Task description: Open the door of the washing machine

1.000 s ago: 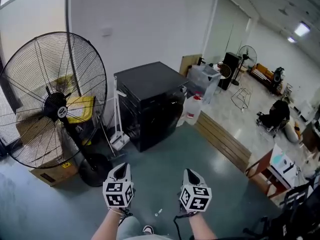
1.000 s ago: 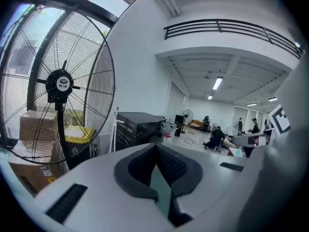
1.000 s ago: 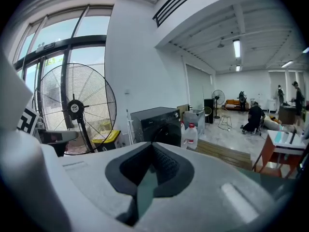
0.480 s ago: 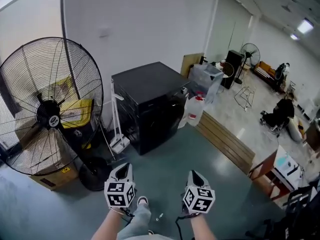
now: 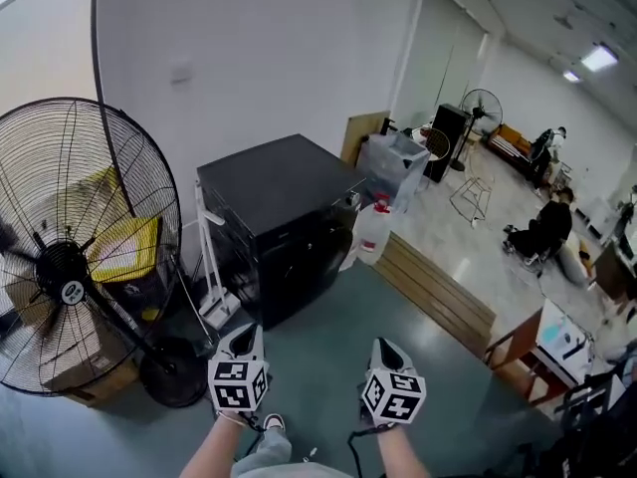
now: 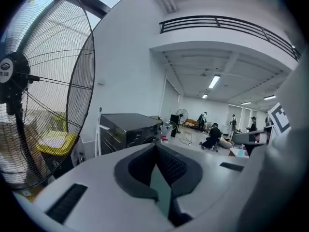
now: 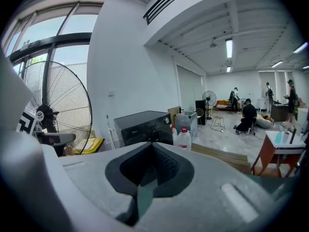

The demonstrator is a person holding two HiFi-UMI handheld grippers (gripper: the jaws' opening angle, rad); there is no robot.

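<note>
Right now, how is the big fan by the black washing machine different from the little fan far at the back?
The big fan stands next to the washing machine, on the dark green floor; the far fan stands deep in the room on pale floor. The big fan fills the head view's left side; the far fan looks tiny. Both are black, round-caged fans on stands.

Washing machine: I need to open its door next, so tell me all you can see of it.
The washing machine is a black, boxy cabinet with a flat top and a control strip with a round knob along its upper front. Its door looks shut, the outline dim. It stands on the floor between a pedestal fan and a water jug.
</note>
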